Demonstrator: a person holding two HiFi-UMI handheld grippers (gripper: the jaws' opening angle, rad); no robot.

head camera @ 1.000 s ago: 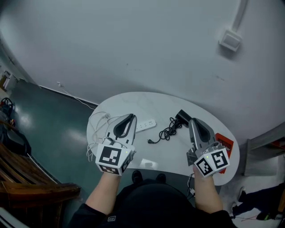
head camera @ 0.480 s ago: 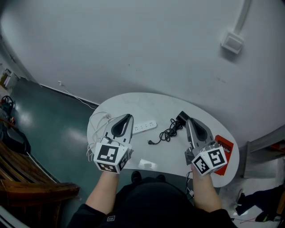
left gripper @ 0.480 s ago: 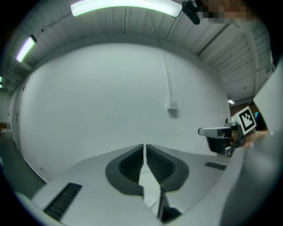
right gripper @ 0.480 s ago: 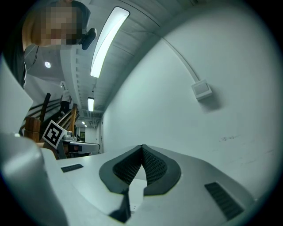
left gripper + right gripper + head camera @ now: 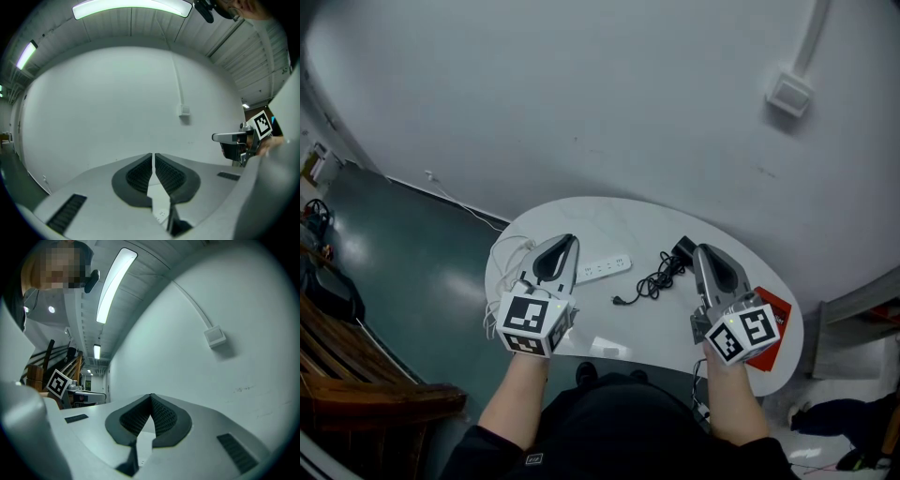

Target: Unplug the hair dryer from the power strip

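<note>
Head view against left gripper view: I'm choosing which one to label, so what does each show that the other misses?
Only the head view plainly shows the white power strip, the coiled black cord and the red item on the round table. Only the left gripper view shows the ceiling light. Both show the wall box, the right hand-held gripper and the left hand-held gripper.

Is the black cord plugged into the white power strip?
Out: its plug lies loose on the table, apart from the power strip.
</note>
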